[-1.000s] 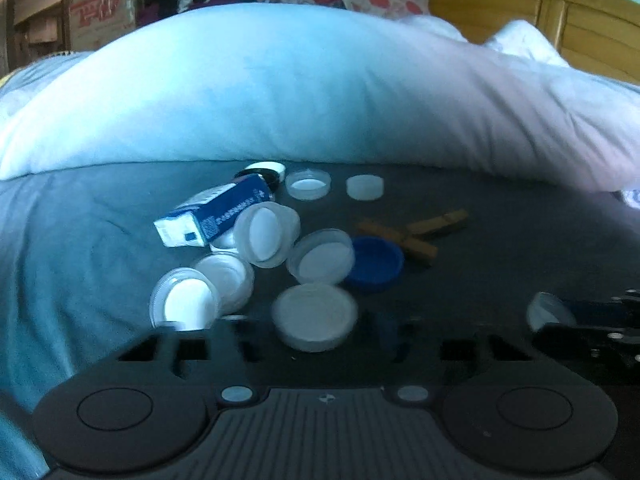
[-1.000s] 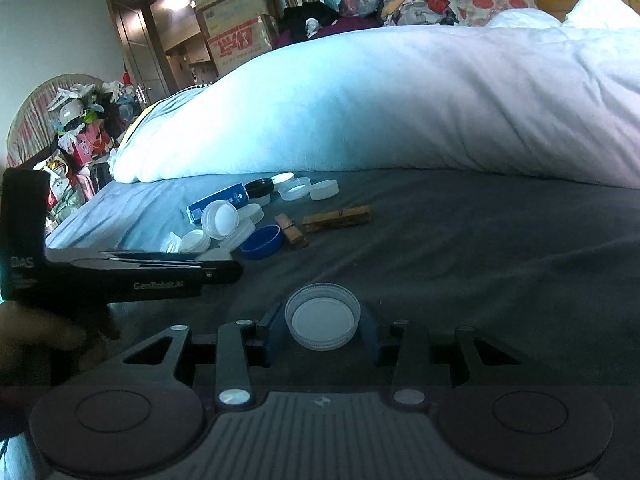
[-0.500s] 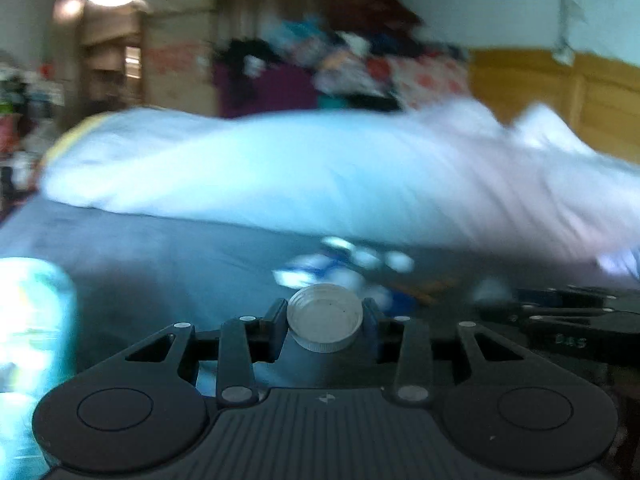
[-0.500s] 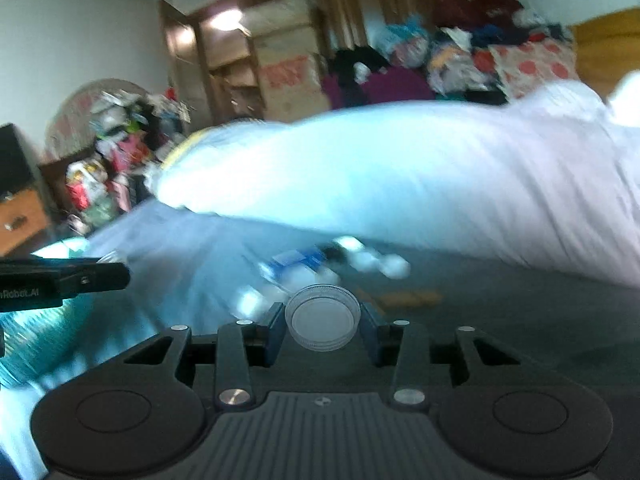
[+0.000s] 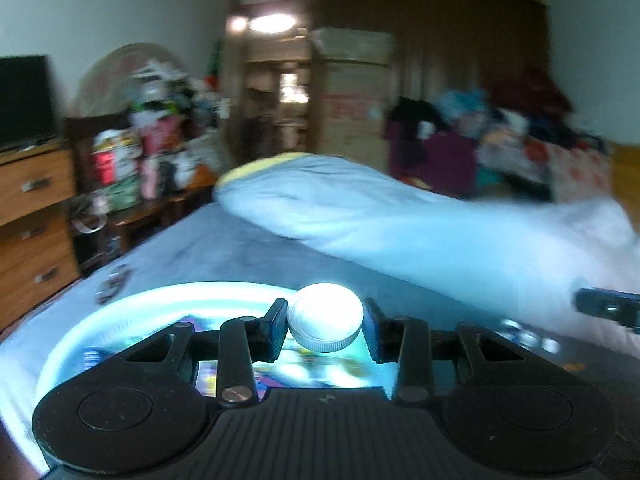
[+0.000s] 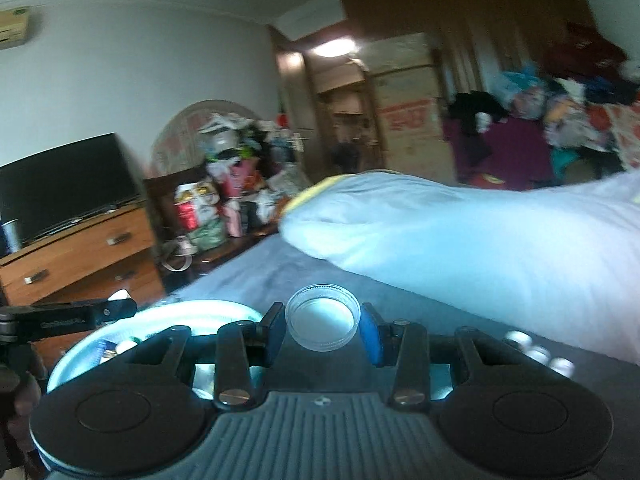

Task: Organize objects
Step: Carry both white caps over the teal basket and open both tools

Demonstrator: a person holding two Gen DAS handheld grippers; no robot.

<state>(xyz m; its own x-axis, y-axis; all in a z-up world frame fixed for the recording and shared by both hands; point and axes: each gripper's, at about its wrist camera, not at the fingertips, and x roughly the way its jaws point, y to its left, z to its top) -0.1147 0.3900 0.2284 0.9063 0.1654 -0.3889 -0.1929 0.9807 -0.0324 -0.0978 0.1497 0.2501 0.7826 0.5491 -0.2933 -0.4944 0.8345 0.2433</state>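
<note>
White plastic cap point(image 5: 325, 322) sits pinched in the left gripper point(image 5: 325, 328) above a pale bowl point(image 5: 120, 312) on the grey bed point(image 5: 248, 248); the right gripper point(image 6: 322, 326) pinches a clear lid point(image 6: 322, 322) (hollow side up) just beside that bowl

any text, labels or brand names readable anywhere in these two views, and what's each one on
Nothing reads in full.
White lettering on the side of the left gripper, in the right wrist view: blurred.
Red print on the cardboard box: blurred.
Small logo on each gripper body: a mark, not words.
Both white lids: no print visible.
</note>
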